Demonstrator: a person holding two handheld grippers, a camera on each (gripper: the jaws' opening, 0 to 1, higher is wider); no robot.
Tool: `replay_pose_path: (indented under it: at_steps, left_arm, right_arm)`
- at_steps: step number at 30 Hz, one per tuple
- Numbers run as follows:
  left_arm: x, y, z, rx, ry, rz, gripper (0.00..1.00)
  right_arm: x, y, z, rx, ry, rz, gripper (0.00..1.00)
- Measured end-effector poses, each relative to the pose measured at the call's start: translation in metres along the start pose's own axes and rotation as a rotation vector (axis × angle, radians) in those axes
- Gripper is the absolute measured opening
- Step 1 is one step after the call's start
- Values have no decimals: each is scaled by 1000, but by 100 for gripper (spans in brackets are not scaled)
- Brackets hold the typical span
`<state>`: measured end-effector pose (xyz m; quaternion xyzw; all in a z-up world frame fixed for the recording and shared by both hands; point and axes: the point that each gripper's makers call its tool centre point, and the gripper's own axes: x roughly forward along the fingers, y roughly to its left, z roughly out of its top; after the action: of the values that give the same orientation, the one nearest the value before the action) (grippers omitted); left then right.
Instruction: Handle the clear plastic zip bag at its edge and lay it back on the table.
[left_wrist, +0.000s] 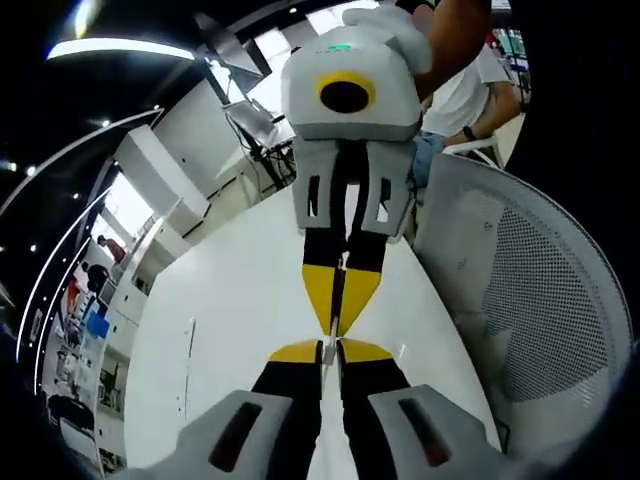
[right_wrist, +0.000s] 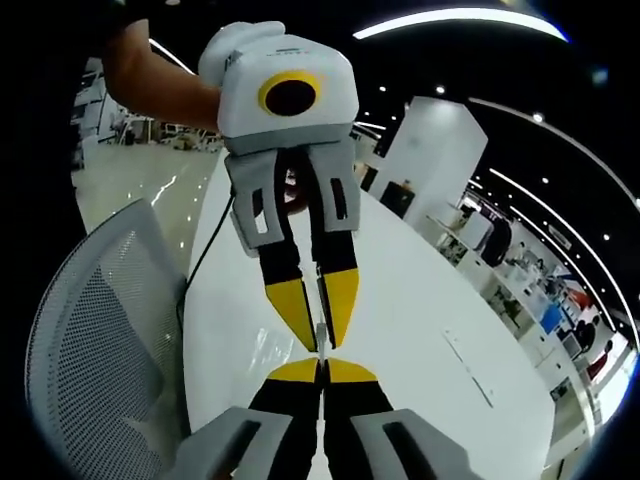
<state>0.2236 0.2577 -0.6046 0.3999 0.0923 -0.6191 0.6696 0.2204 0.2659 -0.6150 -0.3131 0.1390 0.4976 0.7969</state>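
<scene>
The clear plastic zip bag (right_wrist: 320, 318) shows edge-on as a thin pale strip pinched between both sets of jaws, above the white table (right_wrist: 420, 300). In the right gripper view, my right gripper (right_wrist: 322, 366) is shut on its near edge. The left gripper (right_wrist: 320, 338) comes down from above, tip to tip with it, and is shut on the same strip. In the left gripper view, my left gripper (left_wrist: 331, 350) is shut at the bottom and the right gripper (left_wrist: 336, 326) meets it from above; the bag (left_wrist: 343, 262) is a faint line between its fingers. Most of the bag is too clear to make out.
A white mesh chair (left_wrist: 540, 300) (right_wrist: 90, 330) stands close beside the long white table (left_wrist: 230, 300). A dark cable (right_wrist: 200, 262) runs off the table edge. A person in a white shirt (left_wrist: 470, 85) stands behind, and a hand (right_wrist: 165, 85) holds the left gripper.
</scene>
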Motion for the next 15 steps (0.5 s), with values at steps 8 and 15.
replay_pose_path:
  at_steps: [8,15]
  left_arm:
    - [3,-5,-2,16,16,-20,1]
    - [4,-6,-3,13,22,-30,0]
  right_arm:
    - [0,1,-2,-1,9,2,0]
    - [-1,2,-2,-17,14,1,0]
